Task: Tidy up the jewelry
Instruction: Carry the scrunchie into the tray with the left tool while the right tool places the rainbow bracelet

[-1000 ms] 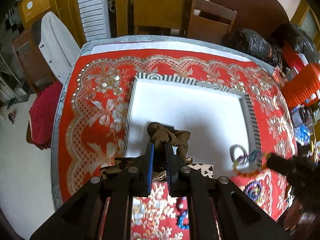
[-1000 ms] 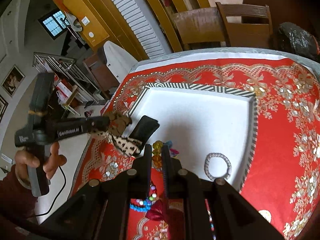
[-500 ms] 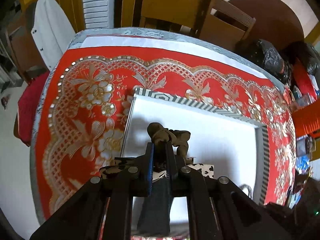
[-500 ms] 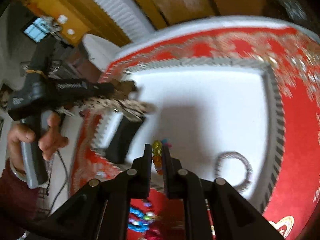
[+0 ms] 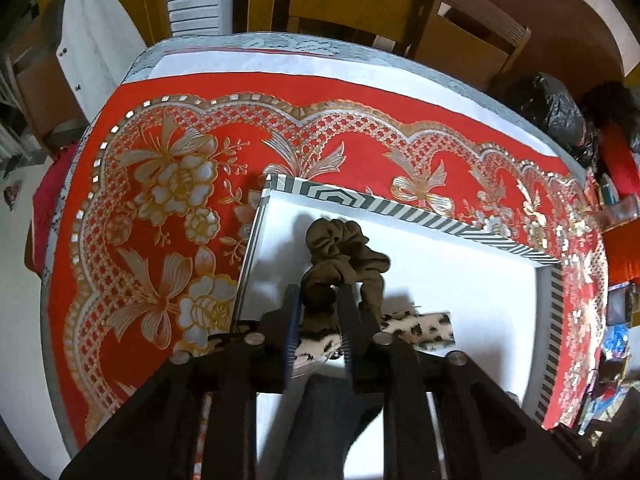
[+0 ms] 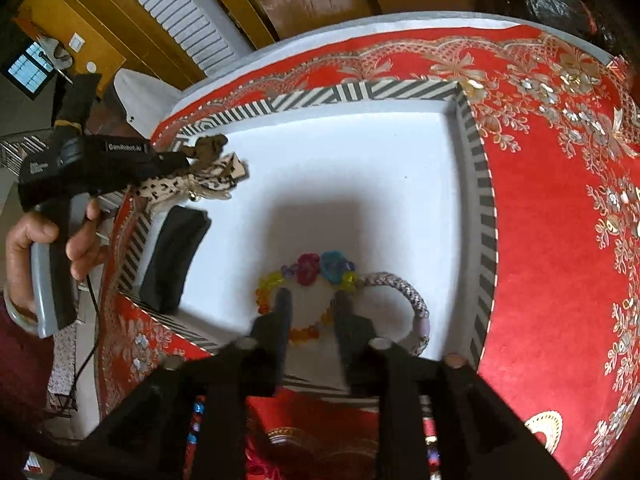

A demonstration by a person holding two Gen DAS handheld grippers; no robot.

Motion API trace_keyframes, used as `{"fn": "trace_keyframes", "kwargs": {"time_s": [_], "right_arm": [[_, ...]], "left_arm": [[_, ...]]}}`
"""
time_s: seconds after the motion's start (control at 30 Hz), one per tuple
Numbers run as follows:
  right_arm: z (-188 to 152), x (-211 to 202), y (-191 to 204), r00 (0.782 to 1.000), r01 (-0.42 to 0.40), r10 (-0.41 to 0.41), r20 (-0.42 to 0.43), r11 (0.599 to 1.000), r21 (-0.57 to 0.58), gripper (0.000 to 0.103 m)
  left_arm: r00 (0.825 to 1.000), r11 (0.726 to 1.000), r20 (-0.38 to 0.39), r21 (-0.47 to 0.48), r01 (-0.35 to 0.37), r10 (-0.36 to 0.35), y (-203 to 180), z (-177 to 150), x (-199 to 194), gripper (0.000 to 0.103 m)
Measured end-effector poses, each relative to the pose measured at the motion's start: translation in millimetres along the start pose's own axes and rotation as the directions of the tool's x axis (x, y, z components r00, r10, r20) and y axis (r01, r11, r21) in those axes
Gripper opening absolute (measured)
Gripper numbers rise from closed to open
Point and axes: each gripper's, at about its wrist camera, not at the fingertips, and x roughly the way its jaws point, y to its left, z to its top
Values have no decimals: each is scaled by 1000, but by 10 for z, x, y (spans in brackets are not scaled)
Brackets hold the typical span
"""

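Observation:
My left gripper [image 5: 319, 314] hangs over the near left corner of the white tray [image 5: 400, 204]. Its jaws are opening slightly but still pinch a brown scrunchie [image 5: 340, 252], and a leopard-print hair tie [image 5: 416, 328] dangles with it. From the right wrist view that left gripper [image 6: 188, 160] is above the tray's left rim [image 6: 360, 92]. My right gripper [image 6: 313, 300] is low over the tray with its jaws opening. A colourful bead bracelet [image 6: 308, 268] lies loose on the tray floor between the fingers. A grey braided bracelet [image 6: 412, 292] lies just to its right.
A black pouch [image 6: 174, 256] lies along the tray's left wall. The tray sits on a red embroidered tablecloth [image 6: 560, 200], with more beads [image 6: 196, 416] near the front edge. A hand [image 6: 80, 248] holds the left gripper. Wooden chairs [image 5: 460, 36] and a black bag [image 5: 548, 108] stand beyond the table.
The left gripper came down toward the tray's left corner with the scrunchie. The right gripper sank into the tray and its jaws parted, leaving the bead bracelet lying on the floor.

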Motion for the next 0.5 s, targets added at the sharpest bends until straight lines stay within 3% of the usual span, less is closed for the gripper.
{"fn": "trace_keyframes", "kwargs": {"time_s": [0.1, 0.37, 0.5], "right_arm": [[-2, -71, 41, 1000, -20, 20, 15, 1000, 0, 34], [-69, -360, 220, 995, -49, 52, 83, 998, -38, 35], [-143, -474, 277, 995, -40, 44, 94, 998, -51, 46]], "left_arm": [[1000, 1000, 23, -7, 14, -14, 26, -71, -123, 10], [995, 998, 87, 42, -43, 39, -50, -390, -561, 10], [991, 995, 117, 68, -70, 61, -134, -628, -737, 10]]}}
